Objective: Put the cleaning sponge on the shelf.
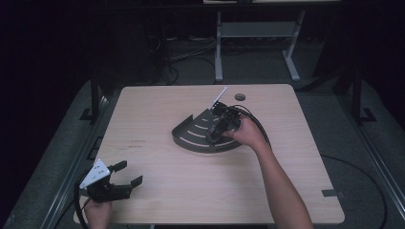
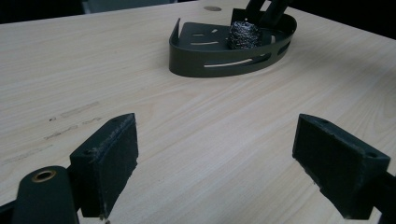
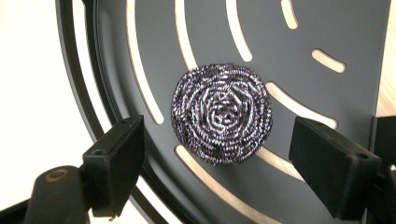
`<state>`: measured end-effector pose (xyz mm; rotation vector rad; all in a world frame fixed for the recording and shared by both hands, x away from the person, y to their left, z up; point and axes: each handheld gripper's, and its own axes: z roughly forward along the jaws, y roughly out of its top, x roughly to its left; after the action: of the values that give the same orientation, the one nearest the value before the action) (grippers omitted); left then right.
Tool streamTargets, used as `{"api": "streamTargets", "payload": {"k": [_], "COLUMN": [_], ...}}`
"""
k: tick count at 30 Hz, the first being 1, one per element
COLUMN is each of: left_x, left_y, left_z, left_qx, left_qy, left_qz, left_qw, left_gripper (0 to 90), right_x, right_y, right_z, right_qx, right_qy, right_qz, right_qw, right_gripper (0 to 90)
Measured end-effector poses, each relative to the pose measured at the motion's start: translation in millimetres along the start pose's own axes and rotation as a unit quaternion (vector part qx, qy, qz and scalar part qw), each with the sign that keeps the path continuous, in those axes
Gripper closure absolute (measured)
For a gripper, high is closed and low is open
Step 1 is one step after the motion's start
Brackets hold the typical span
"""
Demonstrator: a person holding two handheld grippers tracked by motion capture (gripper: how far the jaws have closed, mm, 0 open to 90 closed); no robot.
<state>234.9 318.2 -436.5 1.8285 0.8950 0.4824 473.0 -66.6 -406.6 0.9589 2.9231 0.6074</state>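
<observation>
Wide-open right gripper [image 3: 219, 175] pads straddle the steel scourer [image 3: 221, 113] untouched; it could snag and drag from the tray [image 3: 327, 28].

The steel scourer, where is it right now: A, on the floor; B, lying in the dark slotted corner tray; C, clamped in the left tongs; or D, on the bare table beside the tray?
B: the steel scourer rests on the slotted floor of the corner tray, and the right tongs stand open on either side of it without touching.

Scouring ball [image 3: 221, 113] in corner tray [image 1: 188, 138], tray mid-table [image 1: 157, 186], right hand-held gripper [image 1: 216, 128] above it, left hand-held gripper [image 1: 125, 174] at near-left corner
</observation>
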Motion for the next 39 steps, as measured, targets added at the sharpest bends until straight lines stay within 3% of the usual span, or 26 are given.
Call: {"api": "streamTargets", "payload": {"k": [39], "left_x": [-2.8], "left_y": [0.8], "left_z": [-1.2], "left_qx": [0.001], "left_qy": [0.001], "left_qz": [0.007], "left_qw": [1.0], "left_gripper": [13.7], "right_x": [6.1], "right_y": [-37.3], "right_z": [-34.8], "right_qx": [-0.019], "right_qy": [-0.014], "right_qz": [-0.001], "right_qw": [0.9997], "right_gripper": [18.8]}}
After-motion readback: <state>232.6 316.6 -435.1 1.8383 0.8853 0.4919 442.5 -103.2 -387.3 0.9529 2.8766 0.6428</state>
